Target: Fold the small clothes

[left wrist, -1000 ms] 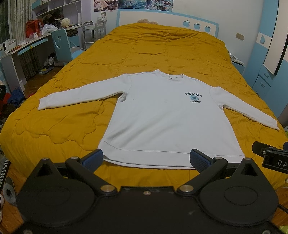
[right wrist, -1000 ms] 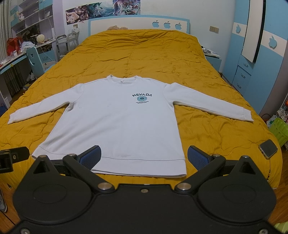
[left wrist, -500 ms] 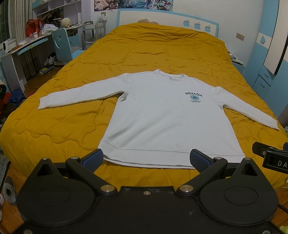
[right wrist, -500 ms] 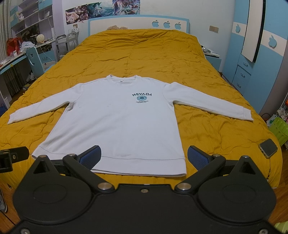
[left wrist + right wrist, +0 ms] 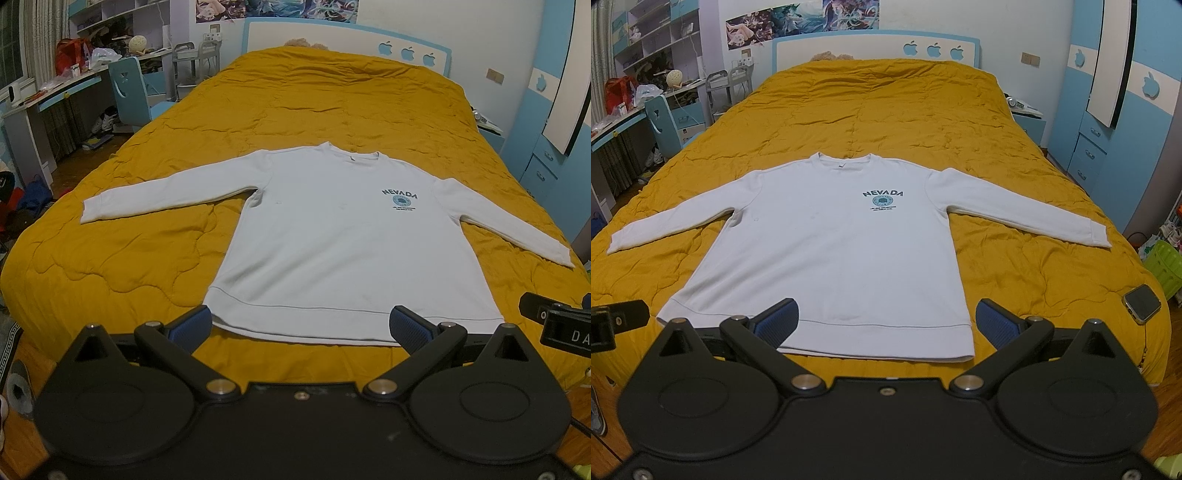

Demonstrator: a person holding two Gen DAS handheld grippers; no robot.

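Note:
A white long-sleeved sweatshirt with a "NEVADA" print lies flat and face up on the yellow quilted bed, sleeves spread out to both sides, hem toward me. It shows the same way in the right wrist view. My left gripper is open and empty, held just short of the hem near the bed's foot edge. My right gripper is open and empty, also just short of the hem. Each gripper shows at the edge of the other's view.
A phone lies on the bed's near right corner. A desk and blue chair stand left of the bed, blue drawers and a green basket to the right. The headboard is at the far end.

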